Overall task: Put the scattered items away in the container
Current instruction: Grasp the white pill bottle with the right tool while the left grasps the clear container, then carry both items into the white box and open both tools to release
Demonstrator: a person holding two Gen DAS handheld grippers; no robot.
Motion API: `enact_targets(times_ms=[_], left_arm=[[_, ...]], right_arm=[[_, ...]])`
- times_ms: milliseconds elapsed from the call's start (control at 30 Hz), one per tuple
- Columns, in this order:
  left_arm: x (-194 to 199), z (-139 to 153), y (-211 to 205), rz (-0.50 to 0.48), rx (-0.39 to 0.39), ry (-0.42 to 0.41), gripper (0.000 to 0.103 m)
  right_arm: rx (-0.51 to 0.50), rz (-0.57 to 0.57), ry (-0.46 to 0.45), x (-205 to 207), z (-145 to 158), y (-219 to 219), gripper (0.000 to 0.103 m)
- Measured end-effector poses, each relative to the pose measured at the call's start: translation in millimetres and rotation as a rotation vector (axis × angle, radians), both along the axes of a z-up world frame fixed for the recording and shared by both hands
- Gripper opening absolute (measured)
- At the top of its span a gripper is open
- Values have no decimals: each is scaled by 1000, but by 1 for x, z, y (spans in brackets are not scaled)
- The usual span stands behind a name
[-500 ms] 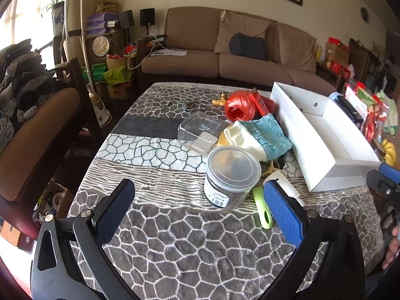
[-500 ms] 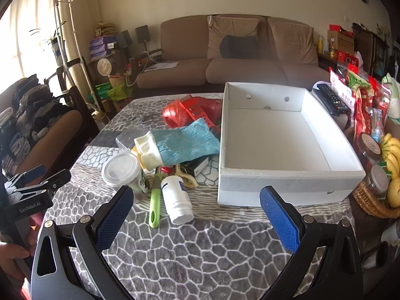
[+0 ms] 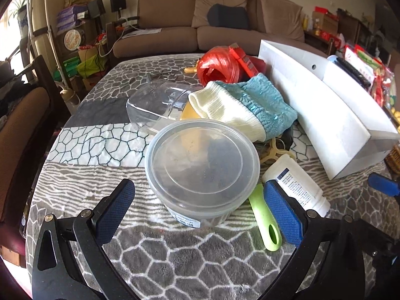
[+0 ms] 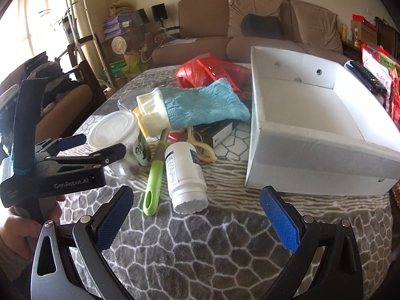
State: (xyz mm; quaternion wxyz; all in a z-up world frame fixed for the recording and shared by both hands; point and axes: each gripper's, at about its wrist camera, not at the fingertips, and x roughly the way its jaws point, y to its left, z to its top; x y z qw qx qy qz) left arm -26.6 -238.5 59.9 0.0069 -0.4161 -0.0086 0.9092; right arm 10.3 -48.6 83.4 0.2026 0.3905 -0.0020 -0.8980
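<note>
A round clear plastic tub with a lid (image 3: 202,172) stands on the patterned table, straddled by my open left gripper (image 3: 200,210), whose pads sit either side without touching. The tub (image 4: 113,132) and the left gripper (image 4: 82,147) also show in the right wrist view. A white pill bottle (image 4: 186,172) and a green-handled peeler (image 4: 153,177) lie just ahead of my open, empty right gripper (image 4: 197,221). A teal and cream glove (image 4: 197,105), a red string roll (image 3: 217,66) and a clear dish (image 3: 155,105) lie behind. The white box (image 4: 312,120) stands at right, empty.
A red bag with a red grater (image 4: 212,71) lies behind the glove. A remote (image 4: 365,75), snack packets (image 4: 385,67) and a wicker basket (image 3: 393,160) crowd the right edge. A chair (image 3: 22,125) stands left; a sofa (image 3: 200,32) is behind the table.
My left gripper has moved forward and down so the lidded tub now sits between its pads. My right gripper has moved forward and lower toward the pill bottle and peeler.
</note>
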Motion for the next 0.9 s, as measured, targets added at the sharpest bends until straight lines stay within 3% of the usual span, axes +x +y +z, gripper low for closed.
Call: enact_targets(times_ms=[167, 333, 367, 433, 467, 500, 667, 900], left_arm=[[-18, -20, -3, 25, -10, -57, 103], [-22, -25, -3, 24, -27, -49, 103], [-23, -25, -3, 23, -28, -48, 103], [-22, -25, -3, 11, -13, -51, 96], [-23, -26, -3, 0, 5, -58, 83], [-22, -26, -4, -3, 14, -62, 84], [-16, -18, -11, 3, 79, -49, 83], [9, 24, -5, -28, 96, 10, 83]], right_arm=[[-6, 28, -44, -25, -20, -15, 103], [30, 48, -70, -46, -42, -34, 101], [44, 54, -71, -48, -46, -38, 96], [90, 65, -88, -50, -56, -45, 77], [107, 70, -103, -50, -61, -47, 61], [112, 73, -112, -50, -65, -48, 57], [133, 67, -87, -42, -58, -46, 52], [82, 75, -70, -29, -25, -32, 50]])
